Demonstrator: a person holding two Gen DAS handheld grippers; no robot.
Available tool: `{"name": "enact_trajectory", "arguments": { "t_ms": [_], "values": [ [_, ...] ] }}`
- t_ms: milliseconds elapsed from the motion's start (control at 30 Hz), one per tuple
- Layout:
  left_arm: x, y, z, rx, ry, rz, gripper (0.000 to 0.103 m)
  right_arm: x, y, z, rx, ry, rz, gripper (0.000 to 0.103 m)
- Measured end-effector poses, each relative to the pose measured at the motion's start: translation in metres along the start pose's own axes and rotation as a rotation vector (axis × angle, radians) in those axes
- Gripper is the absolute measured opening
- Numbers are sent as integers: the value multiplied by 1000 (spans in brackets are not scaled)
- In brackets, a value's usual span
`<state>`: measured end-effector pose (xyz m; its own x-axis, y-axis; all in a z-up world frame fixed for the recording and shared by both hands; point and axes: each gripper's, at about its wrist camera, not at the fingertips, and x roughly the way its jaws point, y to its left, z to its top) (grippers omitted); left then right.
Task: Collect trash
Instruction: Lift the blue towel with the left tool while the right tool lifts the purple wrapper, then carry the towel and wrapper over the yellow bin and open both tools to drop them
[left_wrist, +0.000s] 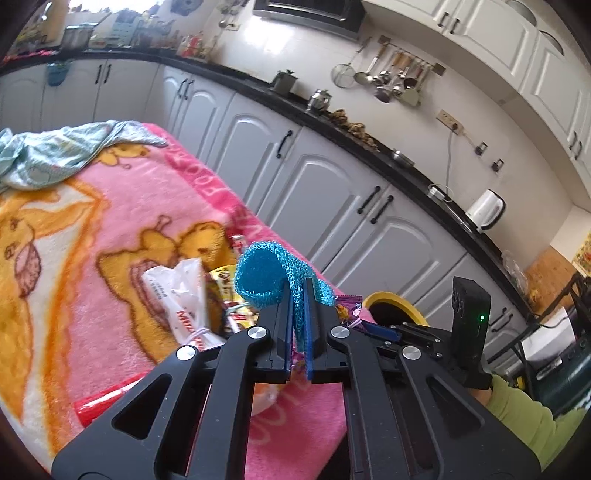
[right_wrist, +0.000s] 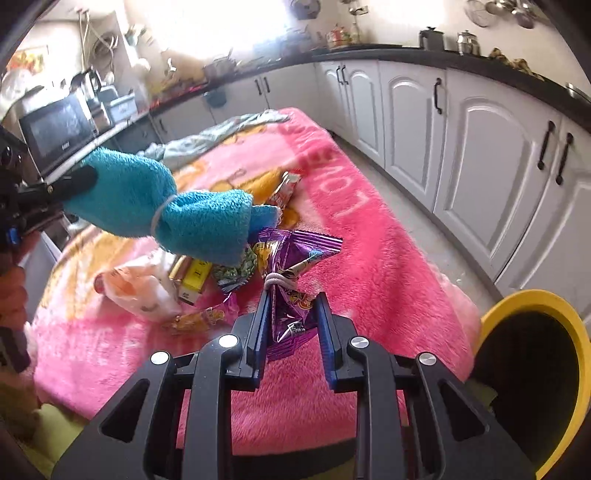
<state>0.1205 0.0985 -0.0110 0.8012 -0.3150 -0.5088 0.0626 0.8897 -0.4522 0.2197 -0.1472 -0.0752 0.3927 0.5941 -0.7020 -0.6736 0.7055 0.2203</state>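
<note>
1. Kitchen cabinets (right_wrist: 476, 155) with white doors and black handles run under a dark countertop (left_wrist: 369, 146) around the room.
2. Filling the foreground is a pink cartoon blanket (right_wrist: 369, 236) spread over a table, with a pale green cloth (left_wrist: 55, 155) crumpled at its far end.
3. Just off the blanket's near edge stands a yellow-rimmed bin (right_wrist: 535, 354), its dark opening facing up.
4. Loose trash lies mid-blanket: a white plastic bag (left_wrist: 181, 295), a yellow box (right_wrist: 194, 282) and a green wrapper (right_wrist: 236, 273).
5. Held up over that pile, a blue knitted cloth (left_wrist: 273, 282), bound by a rubber band, is pinched between the pressed-together fingers of the left gripper (left_wrist: 298, 295).
6. Nearer the bin, a purple snack packet (right_wrist: 291, 295) rests on the blanket between the spread fingers of the right gripper (right_wrist: 293, 314); its left finger touches the packet, the right one stands apart.
</note>
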Motion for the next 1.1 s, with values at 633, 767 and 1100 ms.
{"name": "enact_trajectory", "arguments": {
  "t_ms": [633,767,1100],
  "values": [
    [18,-105,10,174,-11,-146,1,-104,-54,-12,166,-172,-76,23],
    [28,-134,11,222,-8,-174,1,-130,-70,-19,200,-212,-117,23],
    [53,-196,8,299,-2,-244,1,-181,-101,-43,264,-285,-239,23]
  ]
}}
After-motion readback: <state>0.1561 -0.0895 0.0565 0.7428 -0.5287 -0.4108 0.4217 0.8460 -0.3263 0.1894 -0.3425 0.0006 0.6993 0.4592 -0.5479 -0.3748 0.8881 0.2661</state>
